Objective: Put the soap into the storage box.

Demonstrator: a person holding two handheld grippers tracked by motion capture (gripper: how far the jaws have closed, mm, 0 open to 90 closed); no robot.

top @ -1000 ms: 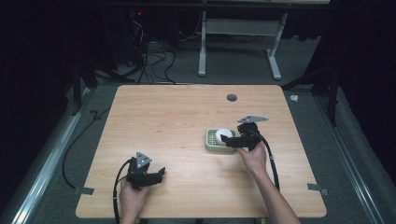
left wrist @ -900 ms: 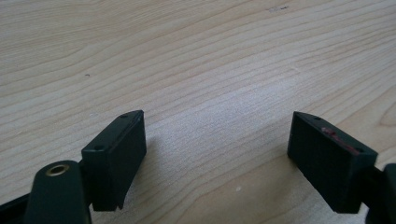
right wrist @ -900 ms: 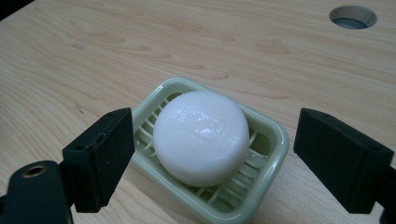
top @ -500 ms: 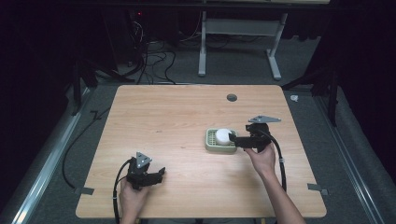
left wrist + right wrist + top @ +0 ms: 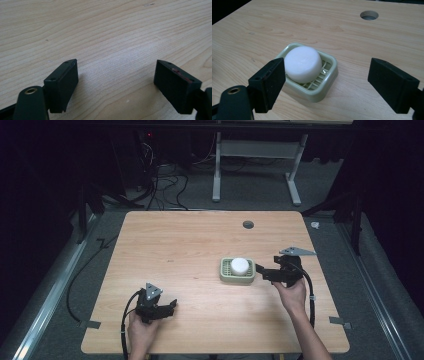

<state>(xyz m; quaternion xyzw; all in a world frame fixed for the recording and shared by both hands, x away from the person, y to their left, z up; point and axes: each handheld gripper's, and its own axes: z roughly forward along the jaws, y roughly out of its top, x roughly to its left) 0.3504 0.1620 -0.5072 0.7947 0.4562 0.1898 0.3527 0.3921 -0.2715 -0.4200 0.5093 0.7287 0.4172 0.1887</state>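
Right gripper view shows the soap (image 5: 302,64) in its dish (image 5: 329,82) just ahead of the wide-open right gripper (image 5: 327,82); the left gripper (image 5: 167,307), also wide, sits far off.

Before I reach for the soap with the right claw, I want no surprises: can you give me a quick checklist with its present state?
1. Right claw open: ok, jaws spread wide.
2. White soap seated in the green dish: ok.
3. Right claw lined up on the soap: not ok, soap sits toward its left jaw.
4. Left claw out of the way: ok, near the table's front edge, open.
5. Soap slippery or dry: cannot tell.
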